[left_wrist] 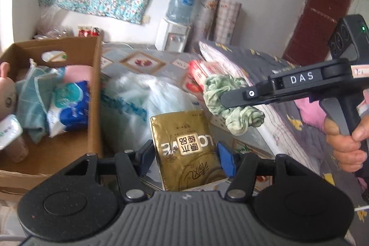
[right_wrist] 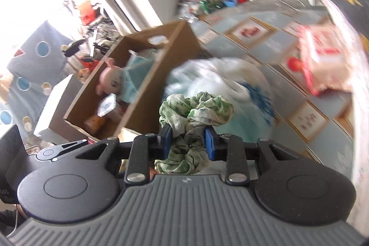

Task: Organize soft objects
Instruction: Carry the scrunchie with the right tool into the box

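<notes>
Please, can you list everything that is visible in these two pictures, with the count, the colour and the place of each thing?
Open cardboard box: one, brown, left.
Pink plush toy: one, in box.
Teal checked cloth: one, in box.
Blue-white soft packs: about two, in box.
Clear plastic bag: one, whitish-blue, beside box.
Red-white pack: one, by quilt.
Dark grey quilt: one, right.
Water dispenser: one, white, blue bottle, rear wall.
Gold foil tissue pack: one, between left gripper's pads.
Green-white crumpled cloth: one, in right gripper.
Left gripper: black, blue pads.
Right gripper: same.
Hand: on right gripper's handle.
</notes>
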`<action>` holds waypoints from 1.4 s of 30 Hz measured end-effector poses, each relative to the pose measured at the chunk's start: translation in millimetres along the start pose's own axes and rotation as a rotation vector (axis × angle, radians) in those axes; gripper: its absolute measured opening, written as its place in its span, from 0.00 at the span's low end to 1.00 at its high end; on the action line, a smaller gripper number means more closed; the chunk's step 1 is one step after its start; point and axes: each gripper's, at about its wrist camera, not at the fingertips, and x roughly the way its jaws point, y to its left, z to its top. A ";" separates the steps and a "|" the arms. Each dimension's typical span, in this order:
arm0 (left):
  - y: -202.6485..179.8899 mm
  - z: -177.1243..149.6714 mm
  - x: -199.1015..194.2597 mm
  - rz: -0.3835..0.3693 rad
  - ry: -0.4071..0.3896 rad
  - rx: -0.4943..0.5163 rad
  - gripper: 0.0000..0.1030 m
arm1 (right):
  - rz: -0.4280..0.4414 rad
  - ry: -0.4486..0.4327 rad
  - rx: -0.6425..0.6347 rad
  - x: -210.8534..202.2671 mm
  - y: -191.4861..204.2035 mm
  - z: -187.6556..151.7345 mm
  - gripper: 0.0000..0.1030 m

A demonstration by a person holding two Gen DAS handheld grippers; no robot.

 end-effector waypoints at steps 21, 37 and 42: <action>166.0 19.2 12.1 0.230 0.117 -0.202 0.59 | 0.102 0.253 -0.197 184.1 144.2 54.1 0.30; 189.8 12.8 25.0 0.245 0.179 -0.234 0.61 | 0.044 0.321 -0.242 203.7 141.0 54.3 0.31; 189.4 14.8 11.8 0.254 0.144 -0.244 0.64 | 0.040 0.342 -0.269 203.9 146.2 52.8 0.37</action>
